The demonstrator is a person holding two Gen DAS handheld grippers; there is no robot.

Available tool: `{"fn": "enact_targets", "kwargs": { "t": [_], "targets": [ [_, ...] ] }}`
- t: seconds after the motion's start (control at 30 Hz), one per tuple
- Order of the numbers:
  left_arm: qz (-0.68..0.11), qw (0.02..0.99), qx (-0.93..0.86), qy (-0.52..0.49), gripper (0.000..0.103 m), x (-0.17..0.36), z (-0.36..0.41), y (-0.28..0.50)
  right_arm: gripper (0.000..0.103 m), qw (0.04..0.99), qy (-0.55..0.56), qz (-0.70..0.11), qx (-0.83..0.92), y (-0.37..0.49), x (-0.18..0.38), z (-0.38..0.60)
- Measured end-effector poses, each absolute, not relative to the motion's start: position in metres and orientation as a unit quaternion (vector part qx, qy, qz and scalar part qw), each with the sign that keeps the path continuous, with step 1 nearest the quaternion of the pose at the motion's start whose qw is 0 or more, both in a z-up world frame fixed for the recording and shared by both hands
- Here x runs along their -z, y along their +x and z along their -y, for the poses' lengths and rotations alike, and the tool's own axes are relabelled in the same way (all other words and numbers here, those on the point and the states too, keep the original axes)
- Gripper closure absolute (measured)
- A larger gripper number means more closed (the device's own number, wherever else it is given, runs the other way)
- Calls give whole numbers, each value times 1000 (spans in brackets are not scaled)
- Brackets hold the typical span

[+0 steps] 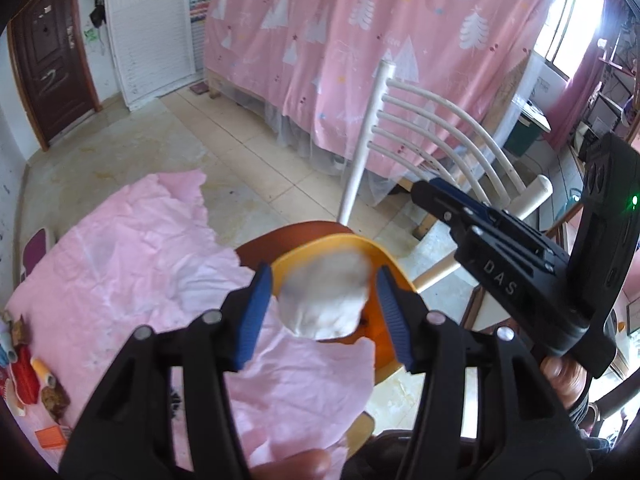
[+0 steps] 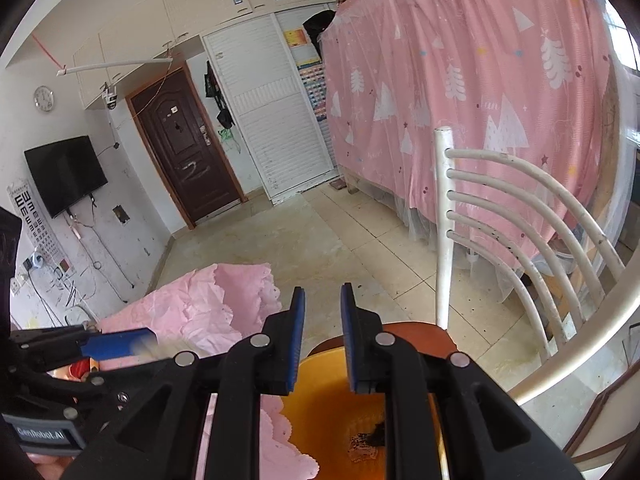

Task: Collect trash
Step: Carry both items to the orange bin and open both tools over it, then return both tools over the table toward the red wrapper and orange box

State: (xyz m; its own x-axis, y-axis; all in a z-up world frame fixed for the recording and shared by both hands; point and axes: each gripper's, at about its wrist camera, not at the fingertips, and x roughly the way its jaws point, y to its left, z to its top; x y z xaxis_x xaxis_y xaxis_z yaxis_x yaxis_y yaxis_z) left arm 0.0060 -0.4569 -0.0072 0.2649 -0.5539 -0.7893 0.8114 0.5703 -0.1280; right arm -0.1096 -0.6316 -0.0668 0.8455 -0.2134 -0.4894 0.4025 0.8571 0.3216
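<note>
The left gripper (image 1: 324,308) hangs with its fingers spread and a blurred white wad of tissue (image 1: 325,299) loose between them, touching neither pad, over the yellow bin (image 1: 384,258) that stands on a brown chair seat (image 1: 256,246) just beside the crumpled pink cloth's (image 1: 132,248) ragged edge, with bare tiled floor (image 1: 248,152) beyond. Only the right wrist view looks into the bin, where dark scraps (image 2: 366,442) lie, and its right gripper (image 2: 322,320) holds nothing, fingers drawn close with a slim gap. "DAS" reads on the right gripper, "GenRobot.AI" on the left
</note>
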Motion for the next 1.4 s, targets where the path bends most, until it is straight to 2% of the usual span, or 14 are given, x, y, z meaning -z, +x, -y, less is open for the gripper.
{"fn": "enact_targets", "kwargs": {
  "t": [0.07, 0.37, 0.47, 0.53, 0.6, 0.67, 1.4],
  "targets": [
    [-419, 780, 438, 152, 42, 7, 457, 5, 96, 936, 216, -219, 170, -113, 66, 635],
    [-412, 795, 423, 135, 42, -5, 428, 12, 95, 940, 206, -224, 155, -106, 59, 616],
    [-403, 811, 408, 119, 41, -14, 405, 19, 92, 943, 197, -231, 136, -96, 56, 596],
    [-397, 823, 392, 110, 39, -17, 386, 25, 80, 945, 191, -236, 125, -88, 54, 582],
    [-393, 836, 370, 101, 36, -19, 363, 34, 43, 947, 187, -238, 111, -80, 52, 566],
    [-397, 842, 354, 94, 36, -18, 346, 42, 35, 948, 184, -236, 104, -74, 50, 553],
    [-435, 886, 160, 14, 36, -3, 132, 125, 35, 942, 73, -318, -82, 33, 46, 330]
  ]
}}
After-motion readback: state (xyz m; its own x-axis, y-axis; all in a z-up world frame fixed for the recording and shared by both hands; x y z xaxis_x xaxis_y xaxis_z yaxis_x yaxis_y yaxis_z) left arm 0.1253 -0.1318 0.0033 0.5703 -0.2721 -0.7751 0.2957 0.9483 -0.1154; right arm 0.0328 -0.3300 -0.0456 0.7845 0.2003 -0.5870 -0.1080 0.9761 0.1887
